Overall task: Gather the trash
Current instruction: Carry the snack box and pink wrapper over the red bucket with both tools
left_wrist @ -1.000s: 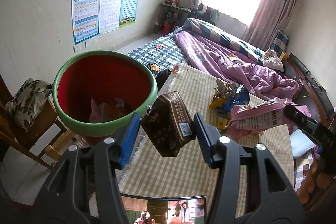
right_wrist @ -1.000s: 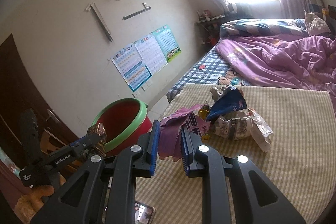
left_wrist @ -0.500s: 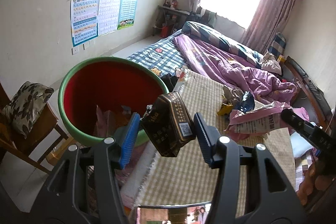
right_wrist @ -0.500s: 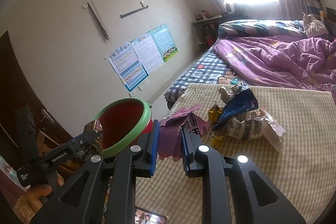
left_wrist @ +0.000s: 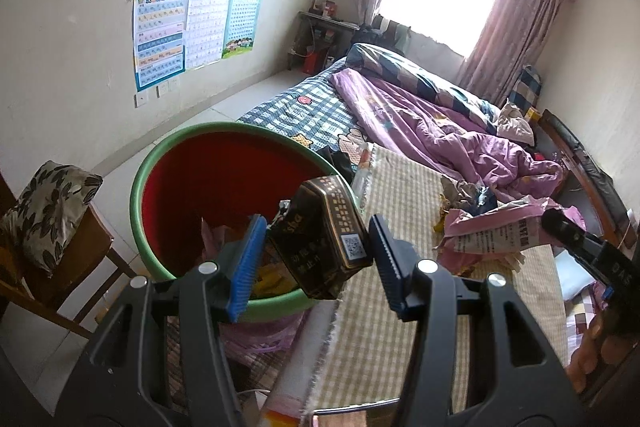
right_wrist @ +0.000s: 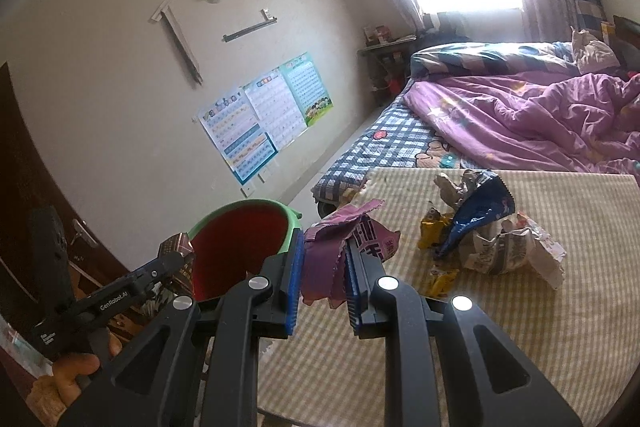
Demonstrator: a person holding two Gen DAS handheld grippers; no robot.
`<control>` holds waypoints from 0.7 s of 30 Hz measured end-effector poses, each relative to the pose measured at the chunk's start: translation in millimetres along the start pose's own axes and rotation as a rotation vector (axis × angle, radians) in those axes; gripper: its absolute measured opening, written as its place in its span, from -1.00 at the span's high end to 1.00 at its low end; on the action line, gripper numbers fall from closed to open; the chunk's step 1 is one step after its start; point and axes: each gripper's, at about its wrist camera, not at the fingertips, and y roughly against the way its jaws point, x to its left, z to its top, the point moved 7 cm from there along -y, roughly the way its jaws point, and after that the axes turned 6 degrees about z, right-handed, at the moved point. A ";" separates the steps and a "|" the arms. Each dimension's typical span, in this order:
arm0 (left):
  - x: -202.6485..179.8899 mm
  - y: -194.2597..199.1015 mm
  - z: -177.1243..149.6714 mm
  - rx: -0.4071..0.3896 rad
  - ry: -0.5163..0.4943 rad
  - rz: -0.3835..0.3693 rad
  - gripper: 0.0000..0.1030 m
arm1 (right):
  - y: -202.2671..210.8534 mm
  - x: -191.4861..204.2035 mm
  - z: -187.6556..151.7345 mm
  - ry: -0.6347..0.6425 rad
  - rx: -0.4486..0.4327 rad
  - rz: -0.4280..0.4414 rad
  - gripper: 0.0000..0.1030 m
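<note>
the round red plastic bin with a green rim (left_wrist: 224,183) stands off the edge of the checked beige table cloth (left_wrist: 400,307), likely so trash drops straight in. beside the bin, on the cloth, lies a pile of crumpled wrappers (right_wrist: 480,239). the right gripper (right_wrist: 322,279) pinches a purple foil packet (right_wrist: 332,247) near the bin. the left gripper (left_wrist: 316,259) clamps a dark brown carton (left_wrist: 320,239) over the bin's rim, seemingly for release.

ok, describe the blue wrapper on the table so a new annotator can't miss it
Start at the checked yellow tablecloth in front of the bed. Near its far edge sits a small litter pile; the blue wrapper leans on top of it. It is the only dark glossy blue piece, between yellow wrappers and a crumpled white printed bag.
</note>
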 end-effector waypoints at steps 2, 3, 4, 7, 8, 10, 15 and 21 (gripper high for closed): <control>2.6 -1.5 2.1 0.001 -0.007 -0.003 0.02 | -1.3 1.3 0.4 -0.008 -0.008 -0.005 0.64; 4.1 -2.6 3.3 0.003 -0.011 -0.005 0.01 | -2.0 2.2 1.0 -0.012 -0.012 -0.008 0.64; 5.4 -4.1 4.3 0.005 -0.015 -0.009 0.02 | -2.6 3.1 1.1 -0.015 -0.016 -0.011 0.64; 7.6 -7.6 6.1 0.009 -0.026 -0.017 0.02 | -3.6 7.2 1.0 -0.022 -0.026 -0.019 0.64; 6.8 -8.1 6.0 0.009 -0.030 -0.019 0.02 | -4.2 8.1 1.2 -0.024 -0.029 -0.021 0.64; 9.2 -9.6 7.8 0.011 -0.037 -0.027 0.02 | -5.5 10.5 1.7 -0.030 -0.035 -0.027 0.63; 16.5 -14.1 9.6 0.023 -0.050 -0.043 0.02 | -7.8 16.5 2.7 -0.043 -0.051 -0.037 0.63; 23.7 -20.1 9.6 0.034 -0.065 -0.056 0.02 | -14.3 24.8 2.5 -0.058 -0.063 -0.040 0.63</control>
